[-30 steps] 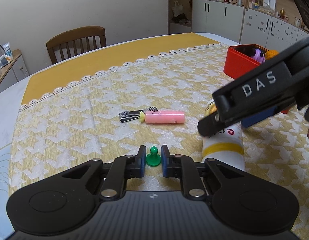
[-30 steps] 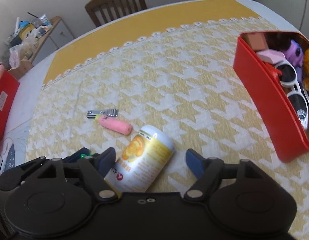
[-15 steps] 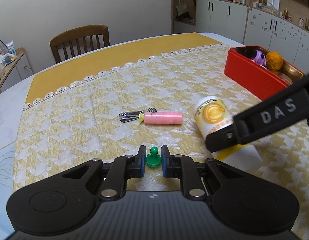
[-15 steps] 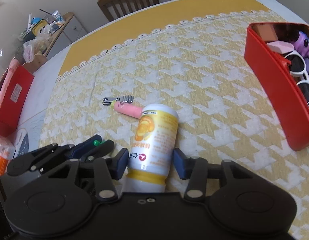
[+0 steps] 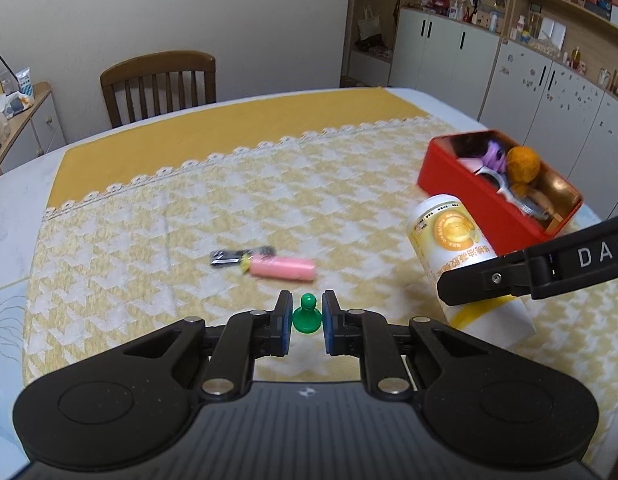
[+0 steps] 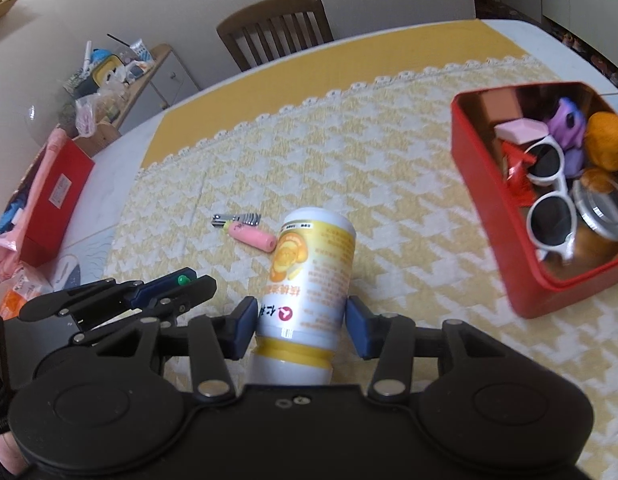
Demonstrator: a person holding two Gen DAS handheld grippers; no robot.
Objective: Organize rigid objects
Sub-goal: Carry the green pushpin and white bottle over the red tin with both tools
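My left gripper (image 5: 305, 320) is shut on a small green pawn (image 5: 306, 315), held above the yellow patterned tablecloth. My right gripper (image 6: 301, 326) is shut on a white and yellow bottle (image 6: 309, 276), lifted off the cloth and tilted; the same bottle (image 5: 461, 264) shows at the right of the left wrist view. A pink cylinder (image 5: 281, 268) lies on the cloth beside a metal nail clipper (image 5: 229, 257). The red tin box (image 6: 505, 216) at the right holds white sunglasses (image 6: 549, 196), a purple toy, an orange ball and other pieces.
A wooden chair (image 5: 159, 84) stands at the table's far edge. A red box (image 6: 55, 204) and pink packets lie on the table's left side. White cabinets and shelves (image 5: 509, 60) line the wall behind the right side.
The right gripper has closed on the bottle and lifted it off the cloth toward the red tin. The left gripper has risen with the green pawn still in it.
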